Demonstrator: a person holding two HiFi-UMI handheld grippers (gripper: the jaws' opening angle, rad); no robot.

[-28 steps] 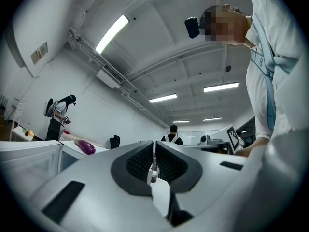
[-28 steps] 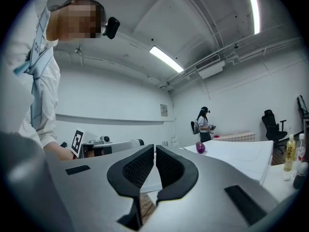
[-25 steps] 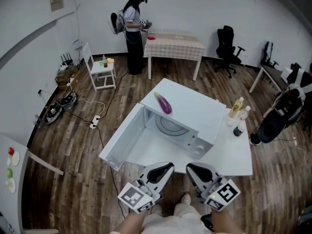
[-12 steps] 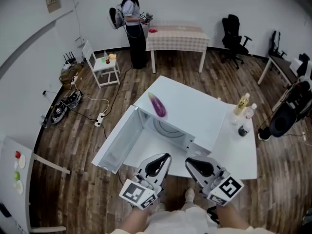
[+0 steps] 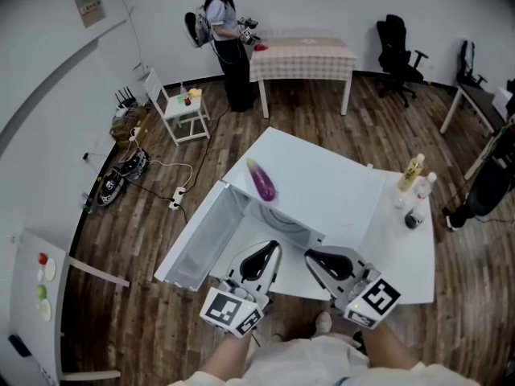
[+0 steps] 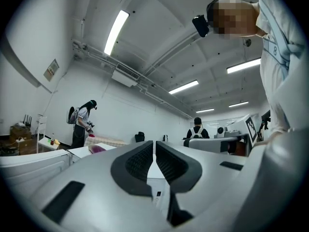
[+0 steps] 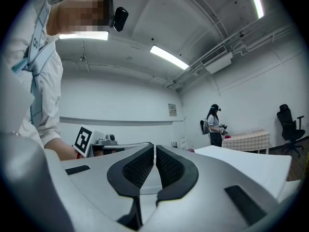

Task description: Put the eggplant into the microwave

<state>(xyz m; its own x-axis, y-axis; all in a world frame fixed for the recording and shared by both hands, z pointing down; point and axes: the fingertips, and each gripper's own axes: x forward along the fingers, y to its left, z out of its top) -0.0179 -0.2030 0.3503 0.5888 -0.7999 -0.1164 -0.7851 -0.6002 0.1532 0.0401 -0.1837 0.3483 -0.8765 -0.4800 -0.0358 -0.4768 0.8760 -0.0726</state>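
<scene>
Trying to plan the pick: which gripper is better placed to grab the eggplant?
Left, probably. The left gripper lines up with the eggplant atop the microwave; the right gripper sits further aside. Both are shut, empty.

No word, number or brand name can be read anywhere. A pale rectangular notice (image 5: 84,5) hangs high at the upper left of the head view, its print too small to make out. In the left gripper view the notice (image 6: 50,70) is only a grey blur. The marker cube (image 5: 232,312) of the left gripper (image 5: 271,250) and the second marker cube (image 5: 376,297) of the right gripper (image 5: 311,256) each show a black-and-white square code pattern, not letters. A yellow bottle (image 5: 413,170) on the white table (image 5: 402,256) bears a label too tiny to read.
</scene>
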